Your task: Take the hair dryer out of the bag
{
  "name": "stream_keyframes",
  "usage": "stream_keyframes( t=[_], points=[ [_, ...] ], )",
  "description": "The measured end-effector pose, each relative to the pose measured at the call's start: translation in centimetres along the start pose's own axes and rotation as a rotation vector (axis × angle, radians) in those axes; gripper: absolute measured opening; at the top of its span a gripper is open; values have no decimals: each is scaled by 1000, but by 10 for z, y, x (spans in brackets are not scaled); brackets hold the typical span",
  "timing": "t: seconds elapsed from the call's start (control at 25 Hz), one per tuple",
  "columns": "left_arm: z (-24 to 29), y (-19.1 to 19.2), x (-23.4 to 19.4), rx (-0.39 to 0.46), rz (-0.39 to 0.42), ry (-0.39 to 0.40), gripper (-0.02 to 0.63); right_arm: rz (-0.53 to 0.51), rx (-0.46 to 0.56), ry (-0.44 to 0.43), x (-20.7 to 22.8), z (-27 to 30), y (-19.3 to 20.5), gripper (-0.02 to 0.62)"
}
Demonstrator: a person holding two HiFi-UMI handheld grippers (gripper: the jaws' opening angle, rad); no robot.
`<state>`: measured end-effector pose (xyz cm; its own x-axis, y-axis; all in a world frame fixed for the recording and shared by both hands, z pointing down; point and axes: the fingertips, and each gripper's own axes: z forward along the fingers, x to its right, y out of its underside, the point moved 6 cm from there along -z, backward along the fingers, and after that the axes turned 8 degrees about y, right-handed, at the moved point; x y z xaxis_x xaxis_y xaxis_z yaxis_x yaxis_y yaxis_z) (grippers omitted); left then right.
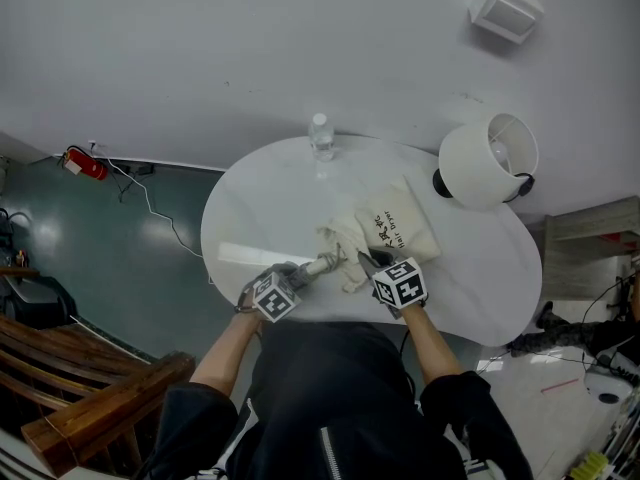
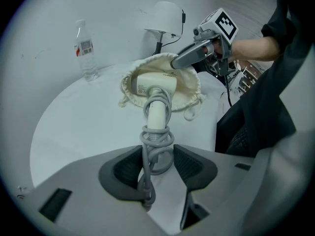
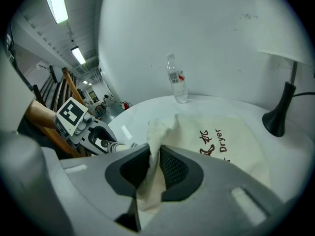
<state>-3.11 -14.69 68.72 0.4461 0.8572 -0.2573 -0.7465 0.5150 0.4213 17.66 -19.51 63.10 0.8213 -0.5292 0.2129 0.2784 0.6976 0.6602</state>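
Observation:
The white hair dryer (image 2: 156, 85) has its head in the mouth of the cream cloth bag (image 2: 189, 90), and its handle sticks out toward my left gripper (image 2: 157, 163). A grey cord (image 2: 156, 140) is coiled round the handle's end, and the left jaws are shut on that coil. In the head view the handle (image 1: 322, 264) spans from the left gripper (image 1: 295, 276) to the bag (image 1: 405, 230). My right gripper (image 3: 154, 167) is shut on a fold of the bag's rim (image 3: 156, 132) and holds the opening up. The dryer's nozzle is hidden inside the bag.
On the round white table (image 1: 260, 208), a clear water bottle (image 1: 320, 136) stands at the far edge. A white lamp (image 1: 488, 160) with a black base stands at the far right. Wooden chairs (image 1: 90, 388) are on the floor to the left.

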Motion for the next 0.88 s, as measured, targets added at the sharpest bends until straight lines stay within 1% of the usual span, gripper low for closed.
stream_keyframes(
  t=[0.24,0.4,0.64,0.88],
  points=[
    [6,3,-2,-34,11,-12,202,2,0,-1,-1,1,0,51],
    [-1,-3,-2,-12,18,-20,202,9,4,0,0,0,0,51],
    [-12,-36,0,61,41,-35,202,11,5,1,0,0,0,51],
    [-7,-68,3,90,60,-26,218,6,3,-3,-1,1,0,51]
  ],
)
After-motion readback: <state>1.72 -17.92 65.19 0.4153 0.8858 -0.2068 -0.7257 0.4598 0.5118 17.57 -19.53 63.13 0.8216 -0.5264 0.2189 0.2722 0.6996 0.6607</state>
